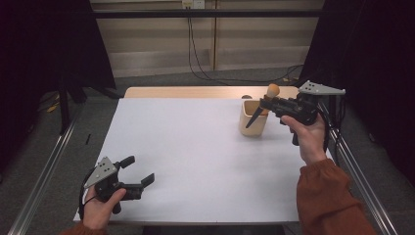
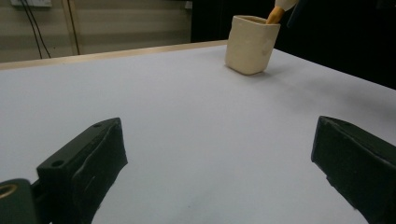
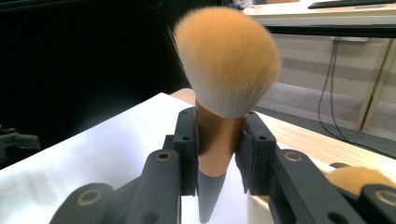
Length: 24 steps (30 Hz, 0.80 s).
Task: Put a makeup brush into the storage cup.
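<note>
The makeup brush (image 3: 219, 93), clenched at its ferrule in the right gripper (image 1: 268, 104) above the cup (image 1: 253, 120), could tip that cup if its handle catches the rim.

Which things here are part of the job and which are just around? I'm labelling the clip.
In the job:
- makeup brush, clamped in the right gripper
- cream cup
- second brush

Just around:
- left gripper, open over the table
- wall cables

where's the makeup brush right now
The brush is clamped in the right gripper, held just above the cream cup at the table's far right in the high view.
</note>
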{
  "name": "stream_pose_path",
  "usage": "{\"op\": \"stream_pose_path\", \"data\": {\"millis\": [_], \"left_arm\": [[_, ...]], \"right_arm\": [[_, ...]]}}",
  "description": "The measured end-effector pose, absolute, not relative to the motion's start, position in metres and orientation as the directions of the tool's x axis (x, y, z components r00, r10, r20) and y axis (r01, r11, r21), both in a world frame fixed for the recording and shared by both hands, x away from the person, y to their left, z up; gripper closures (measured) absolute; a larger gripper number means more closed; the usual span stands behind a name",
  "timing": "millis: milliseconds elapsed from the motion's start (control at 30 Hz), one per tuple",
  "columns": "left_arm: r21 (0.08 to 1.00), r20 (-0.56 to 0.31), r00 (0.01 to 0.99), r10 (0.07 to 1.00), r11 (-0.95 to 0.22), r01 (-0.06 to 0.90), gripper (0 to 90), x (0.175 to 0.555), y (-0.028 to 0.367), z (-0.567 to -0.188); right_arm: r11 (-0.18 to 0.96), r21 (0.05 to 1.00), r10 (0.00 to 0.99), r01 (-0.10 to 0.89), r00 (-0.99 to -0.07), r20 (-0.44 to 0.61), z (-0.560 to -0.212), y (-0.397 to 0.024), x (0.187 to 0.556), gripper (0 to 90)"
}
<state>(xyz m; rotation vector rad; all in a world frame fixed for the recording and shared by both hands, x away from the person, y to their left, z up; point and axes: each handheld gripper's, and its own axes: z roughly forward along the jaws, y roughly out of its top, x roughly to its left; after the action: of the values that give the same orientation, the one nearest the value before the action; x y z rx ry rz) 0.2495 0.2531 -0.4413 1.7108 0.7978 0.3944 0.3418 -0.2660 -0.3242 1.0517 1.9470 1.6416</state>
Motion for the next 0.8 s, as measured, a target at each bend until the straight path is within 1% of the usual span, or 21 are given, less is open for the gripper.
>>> {"op": "stream_pose_path", "data": {"millis": [300,500,800], "left_arm": [[0.946,-0.138,0.711,0.69,-0.121,0.301,2.9,0.249,0.253,-0.44],[0.946,-0.135,0.715,0.686,-0.126,0.299,2.9,0.249,0.253,-0.44],[0.946,-0.129,0.719,0.683,-0.132,0.295,2.9,0.249,0.252,-0.44]], "right_arm": [[0.04,0.955,0.78,0.292,-0.607,0.153,-0.311,-0.269,0.355,72.0],[0.07,0.954,0.803,0.291,-0.584,0.119,-0.305,-0.266,0.366,71.9],[0.118,0.942,0.823,0.315,-0.562,0.084,-0.312,-0.257,0.383,71.9]]}}
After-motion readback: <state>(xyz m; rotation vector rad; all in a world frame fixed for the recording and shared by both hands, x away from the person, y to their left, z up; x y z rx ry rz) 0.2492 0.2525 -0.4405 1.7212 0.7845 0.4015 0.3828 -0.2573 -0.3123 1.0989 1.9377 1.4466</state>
